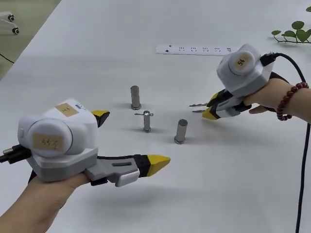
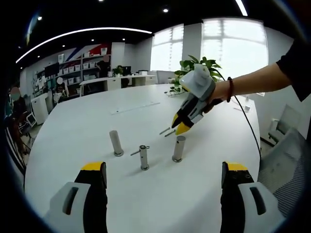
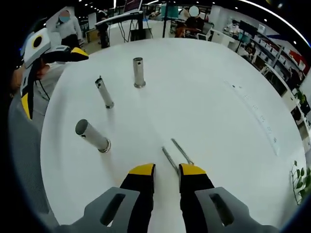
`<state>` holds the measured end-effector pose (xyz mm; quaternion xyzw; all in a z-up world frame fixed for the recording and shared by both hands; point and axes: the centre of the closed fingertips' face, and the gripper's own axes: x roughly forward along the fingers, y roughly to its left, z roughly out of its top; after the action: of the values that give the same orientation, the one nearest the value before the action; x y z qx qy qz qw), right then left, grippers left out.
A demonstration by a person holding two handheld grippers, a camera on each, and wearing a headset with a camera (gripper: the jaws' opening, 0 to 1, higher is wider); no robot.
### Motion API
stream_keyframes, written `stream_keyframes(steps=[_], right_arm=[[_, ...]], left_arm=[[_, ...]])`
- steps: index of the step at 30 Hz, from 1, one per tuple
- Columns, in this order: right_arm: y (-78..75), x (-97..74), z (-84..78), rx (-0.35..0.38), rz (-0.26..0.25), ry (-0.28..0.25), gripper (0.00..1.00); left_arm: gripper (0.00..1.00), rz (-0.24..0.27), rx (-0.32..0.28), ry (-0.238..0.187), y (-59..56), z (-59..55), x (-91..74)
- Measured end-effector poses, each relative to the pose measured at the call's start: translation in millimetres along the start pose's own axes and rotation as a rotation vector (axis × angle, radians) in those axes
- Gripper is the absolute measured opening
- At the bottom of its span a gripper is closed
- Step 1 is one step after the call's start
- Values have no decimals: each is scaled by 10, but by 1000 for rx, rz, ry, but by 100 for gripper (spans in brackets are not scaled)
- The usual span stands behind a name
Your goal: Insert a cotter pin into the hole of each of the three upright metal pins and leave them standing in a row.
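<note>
Metal pins [image 1: 146, 127], three, stand upright and apart on a white table [image 1: 233, 184], in a slanting row as the head view has it.

- Left pin [image 1: 135, 97]: a plain grey cylinder on a small flange, farthest back. The right gripper view shows a hole near its top with nothing in it.
- Middle pin [image 1: 146, 121]: slimmer in look. A fitted cotter pin [image 1: 144, 114] passes crosswise through its top and sticks out on both sides.
- Right pin [image 1: 181, 131]: a plain cylinder, nearest the right gripper. Its top carries nothing, and I cannot make out its hole.
- Right gripper [image 1: 211, 107]: held in a hand to the right of the row, tips pointing at the right pin and a little apart from it. The jaws are drawn close together and pinch a loose cotter pin [image 3: 177, 153]. Two thin metal prongs of it reach forward past the yellow tips. Whether this is one piece or two cannot be told.
- Left gripper [image 1: 130, 141]: held in a hand at the near left, in front of the row. Its jaws are spread wide, with nothing between them. In the left gripper view all three pins stand beyond the gap.
- Power strip [image 1: 197, 49]: white, lying flat on the table well behind the row.
- Plant [image 1: 294, 33]: green leaves at the far right edge.
- Cable [image 1: 303, 160]: black, running from the right gripper down the right side.
- Bead bracelet [image 1: 287, 99]: dark red, on the wrist behind the right gripper.
</note>
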<state>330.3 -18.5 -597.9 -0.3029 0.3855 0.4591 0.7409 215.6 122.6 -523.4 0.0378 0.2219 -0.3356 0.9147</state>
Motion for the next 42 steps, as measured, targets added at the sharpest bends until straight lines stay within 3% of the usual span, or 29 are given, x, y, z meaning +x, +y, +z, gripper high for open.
stream_keyframes(steps=[11,19,32,42], right_arm=[[-81,94,-49,-22,36,51,12],[-51,114,-55,-58,98,119,6],[-125,146,-107,-122,80,182,0],[-164,183,-105,-168,88,180,0]], left_arm=[[98,-8,-3,3,3,2,25],[98,-16,-6,2,2,4,44],[98,-15,-6,3,-1,5,36],[97,-16,-14,4,-6,1,26]])
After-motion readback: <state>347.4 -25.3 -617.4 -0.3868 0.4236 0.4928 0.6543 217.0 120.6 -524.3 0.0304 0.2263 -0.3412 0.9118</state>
